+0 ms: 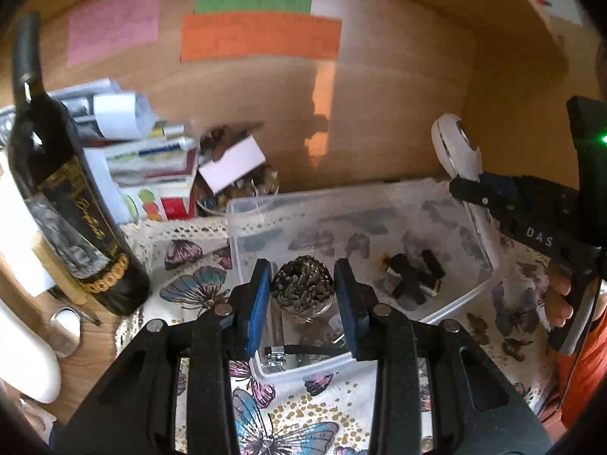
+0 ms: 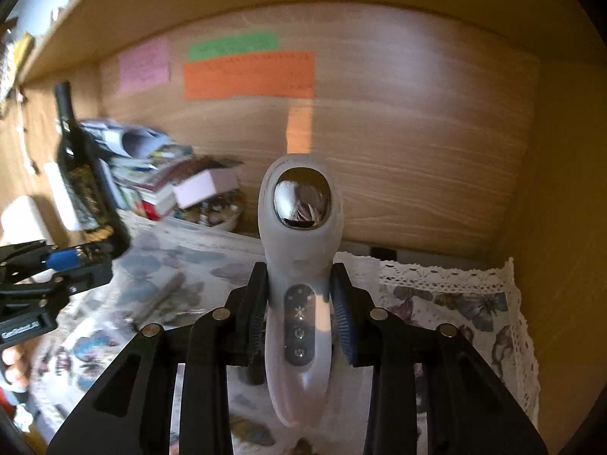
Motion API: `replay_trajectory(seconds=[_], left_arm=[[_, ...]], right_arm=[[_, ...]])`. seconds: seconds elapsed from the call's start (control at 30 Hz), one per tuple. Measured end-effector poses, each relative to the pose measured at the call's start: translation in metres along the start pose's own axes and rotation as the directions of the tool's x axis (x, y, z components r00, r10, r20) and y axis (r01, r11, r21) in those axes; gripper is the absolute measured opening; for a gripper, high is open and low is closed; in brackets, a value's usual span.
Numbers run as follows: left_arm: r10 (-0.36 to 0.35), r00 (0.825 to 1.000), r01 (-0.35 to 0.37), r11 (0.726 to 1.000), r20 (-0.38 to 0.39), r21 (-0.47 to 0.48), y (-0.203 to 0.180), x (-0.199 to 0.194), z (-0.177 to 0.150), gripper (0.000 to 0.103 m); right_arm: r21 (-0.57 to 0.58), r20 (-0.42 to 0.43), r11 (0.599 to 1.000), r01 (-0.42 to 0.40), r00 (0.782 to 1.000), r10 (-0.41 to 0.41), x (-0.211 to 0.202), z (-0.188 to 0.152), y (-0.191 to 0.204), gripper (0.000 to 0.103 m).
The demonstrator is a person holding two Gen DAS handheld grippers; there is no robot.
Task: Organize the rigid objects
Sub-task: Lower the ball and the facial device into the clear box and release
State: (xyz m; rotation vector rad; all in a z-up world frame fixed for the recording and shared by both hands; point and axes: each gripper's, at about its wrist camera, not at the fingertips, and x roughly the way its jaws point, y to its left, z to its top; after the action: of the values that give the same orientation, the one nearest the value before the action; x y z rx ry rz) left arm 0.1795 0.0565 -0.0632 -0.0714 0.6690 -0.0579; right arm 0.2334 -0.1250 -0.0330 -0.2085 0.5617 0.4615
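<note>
The right hand-held gripper (image 2: 299, 314) clamps a white handheld device (image 2: 299, 265); the left hand-held gripper (image 1: 302, 288) hangs released over the clear plastic bin (image 1: 447, 303), around a metallic ball (image 1: 302, 284).

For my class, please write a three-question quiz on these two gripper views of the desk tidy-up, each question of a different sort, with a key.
1. True or false: the right gripper is shut on the white handheld device.
2. Multiple choice: where does the dark bottle stand relative to the clear plastic box in the left wrist view? A) left of it B) inside it C) right of it
3. Fill in: between the fingers of the left gripper shows a round metal ____.

Key
1. True: both pads press its neck.
2. A.
3. Ornament; whether the pads touch it cannot be told.
</note>
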Motion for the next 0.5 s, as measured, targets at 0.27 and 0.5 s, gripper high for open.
replay_trajectory(seconds=[0.27, 0.5], left_arm=[[-0.031, 0.997, 0.030, 0.999, -0.077, -0.011, 0.003, 0.028, -0.010, 0.034], [-0.021, 0.998, 0.022, 1.000, -0.063, 0.017, -0.003, 0.023, -0.011, 0.043]], right_arm=[[-0.047, -0.087, 0.999, 0.002, 0.996, -0.007, 0.034, -0.009, 0.005, 0.030], [-0.087, -0.185, 0.994, -0.063, 0.982, 0.046, 0.052, -0.021, 0.019, 0.031]])
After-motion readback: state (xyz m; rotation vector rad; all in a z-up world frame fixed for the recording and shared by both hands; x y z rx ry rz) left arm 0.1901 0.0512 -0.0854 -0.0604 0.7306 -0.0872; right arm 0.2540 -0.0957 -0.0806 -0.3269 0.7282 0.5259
